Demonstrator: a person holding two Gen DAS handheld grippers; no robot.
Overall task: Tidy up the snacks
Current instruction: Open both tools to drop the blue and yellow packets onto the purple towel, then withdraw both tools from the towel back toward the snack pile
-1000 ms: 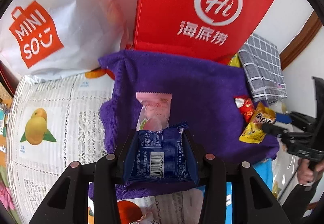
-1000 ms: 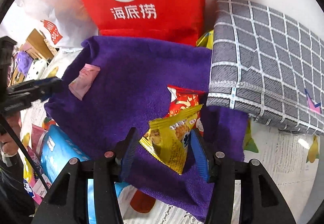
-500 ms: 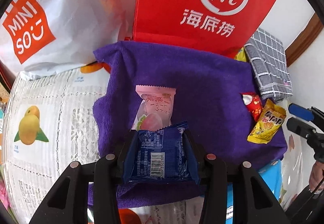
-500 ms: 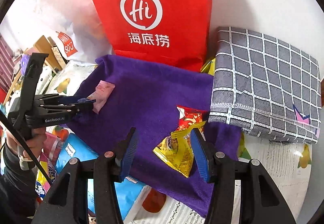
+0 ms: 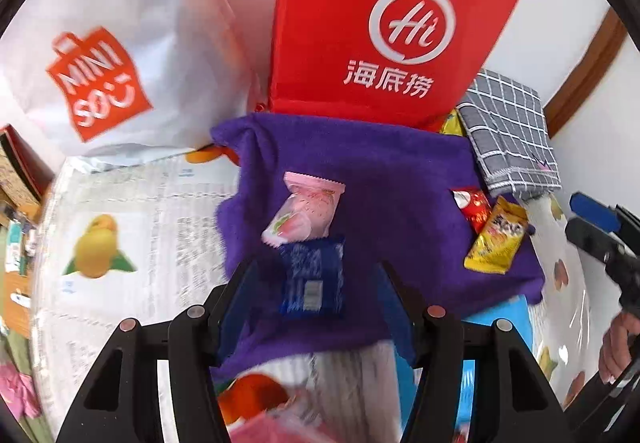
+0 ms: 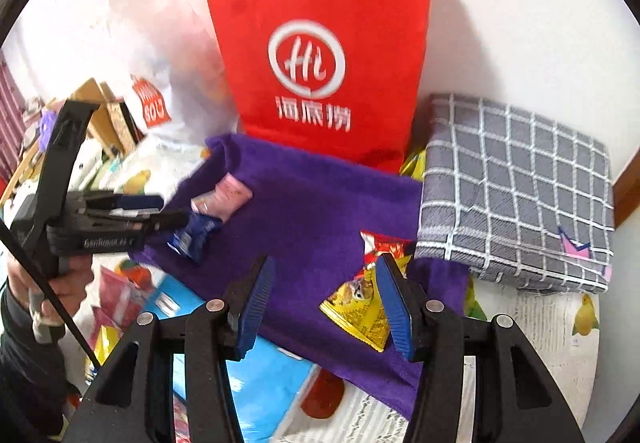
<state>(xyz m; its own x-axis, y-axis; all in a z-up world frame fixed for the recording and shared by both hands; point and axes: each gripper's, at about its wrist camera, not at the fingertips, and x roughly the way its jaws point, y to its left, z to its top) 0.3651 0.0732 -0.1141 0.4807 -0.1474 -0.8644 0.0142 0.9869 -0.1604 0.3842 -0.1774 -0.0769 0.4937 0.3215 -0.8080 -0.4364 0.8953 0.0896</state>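
A purple towel (image 5: 392,179) (image 6: 312,211) lies spread on the table. On it lie a dark blue snack packet (image 5: 313,277) (image 6: 192,235), a pink snack packet (image 5: 306,213) (image 6: 226,197), a red packet (image 5: 472,205) (image 6: 384,243) and a yellow packet (image 5: 496,239) (image 6: 358,307). My left gripper (image 5: 316,307) is open, with the blue packet lying loose between its jaws. My right gripper (image 6: 326,303) is open and empty above the towel's near edge, with the yellow packet beside its right finger.
A red paper bag (image 5: 384,27) (image 6: 320,55) and a white Miniso bag (image 5: 100,75) stand behind the towel. A folded grey checked cloth (image 6: 516,191) lies at the right. A light blue pack (image 6: 256,375) and other snacks lie near the front on the fruit-print table cover (image 5: 120,243).
My left gripper has opened and let go of the blue packet, which now lies on the towel below the pink one. My right gripper has pulled back from the yellow packet.
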